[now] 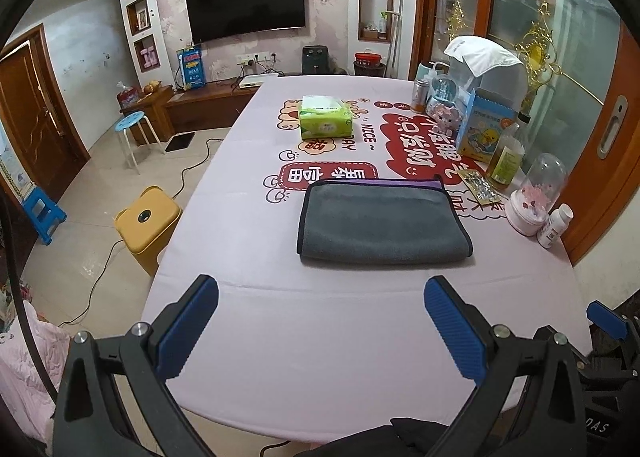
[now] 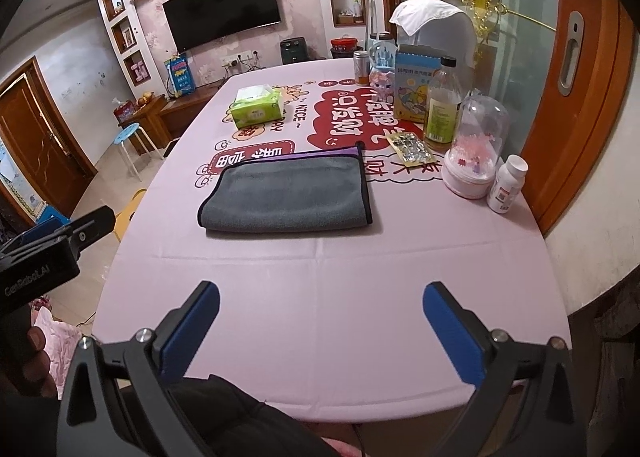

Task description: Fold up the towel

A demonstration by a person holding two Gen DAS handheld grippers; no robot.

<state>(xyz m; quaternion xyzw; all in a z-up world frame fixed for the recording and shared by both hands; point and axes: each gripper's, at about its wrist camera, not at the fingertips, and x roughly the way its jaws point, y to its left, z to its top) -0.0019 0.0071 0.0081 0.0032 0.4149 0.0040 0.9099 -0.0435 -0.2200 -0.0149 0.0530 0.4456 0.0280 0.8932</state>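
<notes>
Both grippers, left (image 1: 321, 331) and right (image 2: 321, 333), hover empty over the worktop's (image 1: 320, 337) near edge, fingers apart; folded towel (image 1: 382, 223) lies mid-worktop, risk: pinching only its top layer undoes the fold, or a wide sweep knocks the bottles (image 2: 506, 185) along the right edge.

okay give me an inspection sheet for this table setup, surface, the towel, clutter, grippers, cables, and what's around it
Surface: table under a pink printed cloth, near half bare.
Job's things: grey towel already folded over, lying flat mid-table, purple layer showing at its far edge.
Clutter: green tissue pack beyond the towel; bottles, a glass dome ornament, a blister pack and a white pill bottle along the right edge.
Grippers: left gripper and right gripper both open, above the near edge, holding nothing.
Cables: a cable trails across the floor on the left.
Surroundings: wall television, yellow stool, blue stool.
</notes>
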